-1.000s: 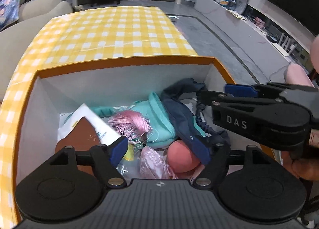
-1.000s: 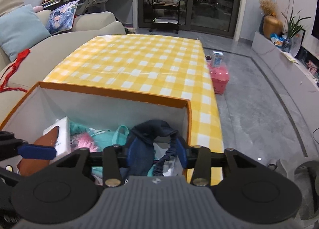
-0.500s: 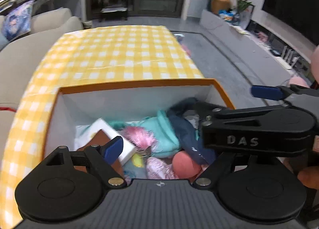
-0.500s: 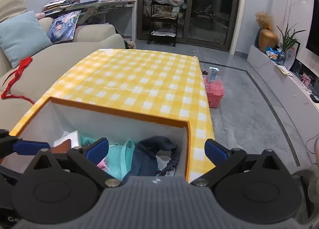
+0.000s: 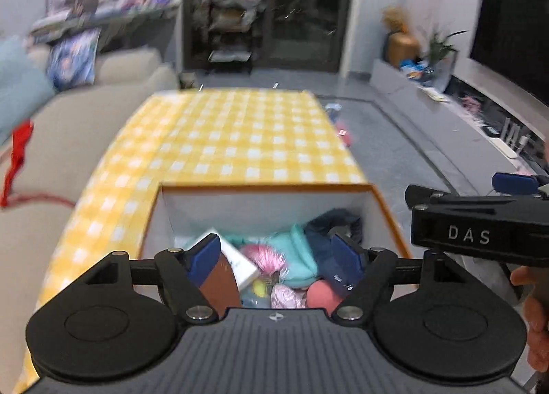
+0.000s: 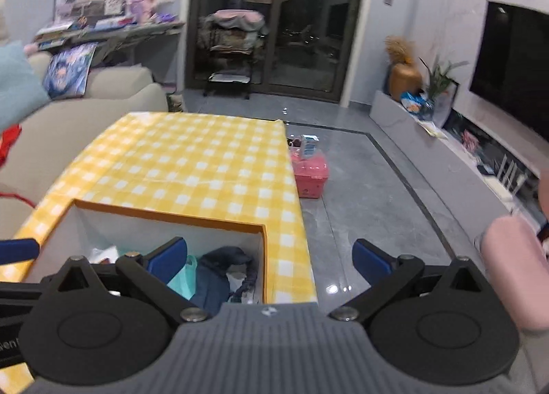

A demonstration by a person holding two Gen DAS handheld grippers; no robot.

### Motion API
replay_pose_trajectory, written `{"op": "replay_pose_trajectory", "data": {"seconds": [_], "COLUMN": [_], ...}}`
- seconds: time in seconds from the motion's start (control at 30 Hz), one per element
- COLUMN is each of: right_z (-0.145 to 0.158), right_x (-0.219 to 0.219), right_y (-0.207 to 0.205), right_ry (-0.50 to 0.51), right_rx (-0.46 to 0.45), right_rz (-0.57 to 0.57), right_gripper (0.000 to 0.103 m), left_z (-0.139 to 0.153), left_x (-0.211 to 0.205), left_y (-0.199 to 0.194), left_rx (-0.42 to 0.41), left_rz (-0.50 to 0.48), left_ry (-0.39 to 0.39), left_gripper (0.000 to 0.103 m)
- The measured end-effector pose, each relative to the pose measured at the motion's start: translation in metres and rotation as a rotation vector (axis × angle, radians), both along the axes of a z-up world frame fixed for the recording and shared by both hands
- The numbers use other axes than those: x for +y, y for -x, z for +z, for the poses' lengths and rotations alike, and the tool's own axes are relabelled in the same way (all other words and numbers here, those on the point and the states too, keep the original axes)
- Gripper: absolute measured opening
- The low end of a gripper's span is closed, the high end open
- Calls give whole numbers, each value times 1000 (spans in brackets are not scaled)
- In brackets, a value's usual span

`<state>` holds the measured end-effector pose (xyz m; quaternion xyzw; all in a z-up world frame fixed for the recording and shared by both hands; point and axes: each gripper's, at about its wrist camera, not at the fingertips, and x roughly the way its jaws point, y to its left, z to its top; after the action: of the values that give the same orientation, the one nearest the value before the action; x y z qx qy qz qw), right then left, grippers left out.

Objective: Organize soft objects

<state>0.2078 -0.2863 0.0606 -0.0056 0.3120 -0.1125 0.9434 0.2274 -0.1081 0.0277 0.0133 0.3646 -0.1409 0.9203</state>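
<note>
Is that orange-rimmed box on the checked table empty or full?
Partly filled. The box holds a navy garment, teal cloth and a pink ball; its white walls show above them.

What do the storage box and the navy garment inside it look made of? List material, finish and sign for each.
Storage box: likely stiff fabric-covered board; matte white walls, orange rim, straight upright sides.
Navy garment: soft woven cloth, probably; matte, crumpled folds, a gathered elastic-looking edge.

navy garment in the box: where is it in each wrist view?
Left wrist: navy garment at the box's right side, beside the teal cloth.
Right wrist: navy garment low centre-left, against the box's right wall.
Shared landmark: orange-rimmed box on the yellow checked tablecloth.
</note>
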Motion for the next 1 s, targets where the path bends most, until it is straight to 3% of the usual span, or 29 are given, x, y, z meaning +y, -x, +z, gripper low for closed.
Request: {"op": "replay_pose_trajectory", "data": {"seconds": [0.1,0.27,0.33,0.43,0.53,0.63,0.7,0.77,0.83,1.0], "right_z": [20,54,68,86,92,81,65,41,18,-37], "right_x": [-8,-9,-8,0,4,14,21,30,40,60], "right_y": [32,87,110,146,178,205,222,238,244,251], "right_ry": [-88,-141,-154,-95,-106,-78,-86,-122,-137,-158], "right_rx": [-48,-98,-125,-175,-204,-219,-285,-344,-322,-223], "right_rz": [-34,-41,-31,-1,14,14,20,49,79,119], "right_gripper": [100,100,100,100,100,100,100,100,100,100], "left_z": [23,64,78,93,105,107,106,97,86,55], "left_x": [-3,-3,3,14,25,38,50,64,74,93], "left_y": [23,86,106,129,152,173,183,195,205,215], "left_rx": [-90,-324,-344,-329,-334,-365,-374,-398,-406,-399], "left_rz": [-49,-41,-24,-20,-14,19,66,167,231,232], "left_ry": [-42,-103,-84,-46,-58,-57,-23,31,65,114], "left_gripper": [88,93,93,93,93,93,93,93,93,93]}}
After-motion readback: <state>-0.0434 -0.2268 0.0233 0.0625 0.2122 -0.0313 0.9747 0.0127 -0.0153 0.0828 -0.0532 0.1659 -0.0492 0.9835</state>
